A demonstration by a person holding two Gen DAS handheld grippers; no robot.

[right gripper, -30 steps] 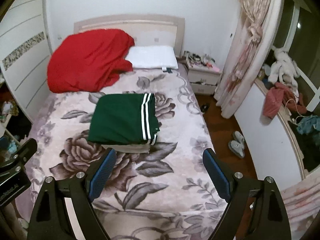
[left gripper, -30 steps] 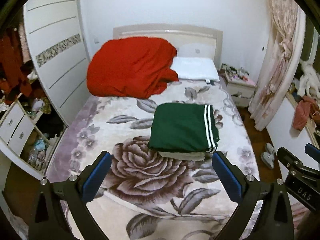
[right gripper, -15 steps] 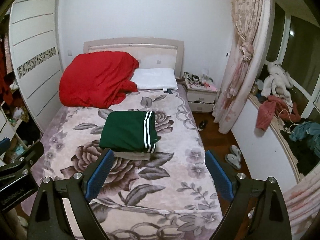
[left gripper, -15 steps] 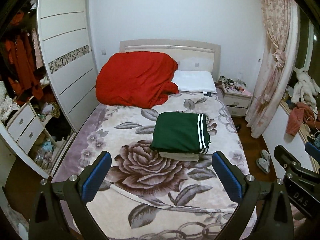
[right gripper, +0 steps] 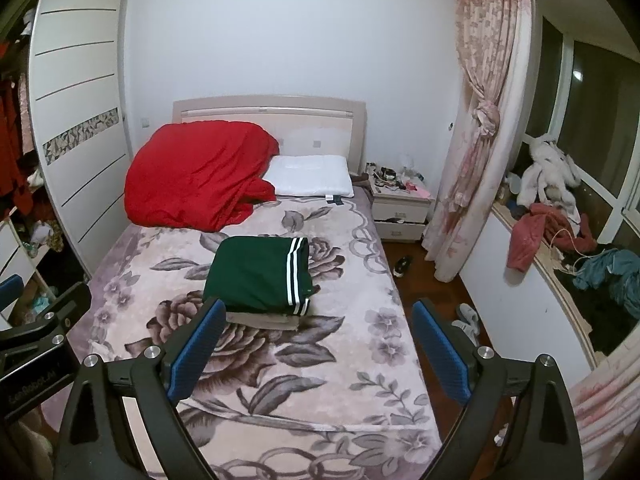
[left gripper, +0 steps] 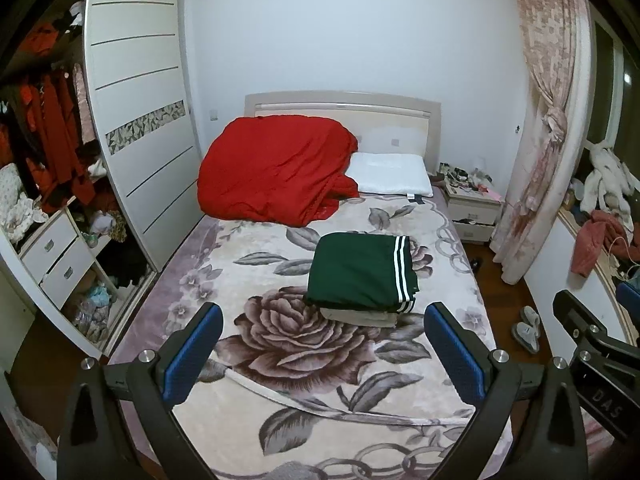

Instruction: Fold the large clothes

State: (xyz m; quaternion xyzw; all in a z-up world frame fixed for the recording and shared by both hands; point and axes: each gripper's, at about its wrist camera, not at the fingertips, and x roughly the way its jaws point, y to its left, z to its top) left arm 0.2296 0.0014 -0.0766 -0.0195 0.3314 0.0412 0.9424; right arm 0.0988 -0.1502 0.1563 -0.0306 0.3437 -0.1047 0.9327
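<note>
The left gripper [left gripper: 320,344], black-framed with blue-padded fingers, has its jaws spread wide with nothing between them; only the bed shows in the gap. The right gripper [right gripper: 318,340], of the same build, likewise has its jaws wide apart and holds nothing. Neither gripper touches any cloth.

The folded dark green garment with white stripes [left gripper: 360,270] lies flat on the bed covered by a pale floral plush blanket [left gripper: 280,400], resting on top of a folded beige garment [left gripper: 360,317] whose edge shows along the near side. In the left wrist view the stack sits at about 1 o'clock from the gripper's gap; in the right wrist view [right gripper: 258,274] it sits at about 11 o'clock, just beyond the left finger's tip. The white stripes run along the stack's right edge.

At 12 o'clock from the stack, a crumpled red quilt [left gripper: 272,172] is heaped against the beige wooden headboard [left gripper: 344,106], with a white pillow [left gripper: 390,174] touching it on its right.

A white sliding-door wardrobe [left gripper: 140,120] stands at 9 o'clock of the bed, and a white bedside cabinet [right gripper: 402,210] stands at the bed's far right corner, beside a tied-back pink floral curtain [right gripper: 486,120]. A pair of grey slippers [left gripper: 528,324] lies on the dark wooden floor at 3 o'clock.
</note>
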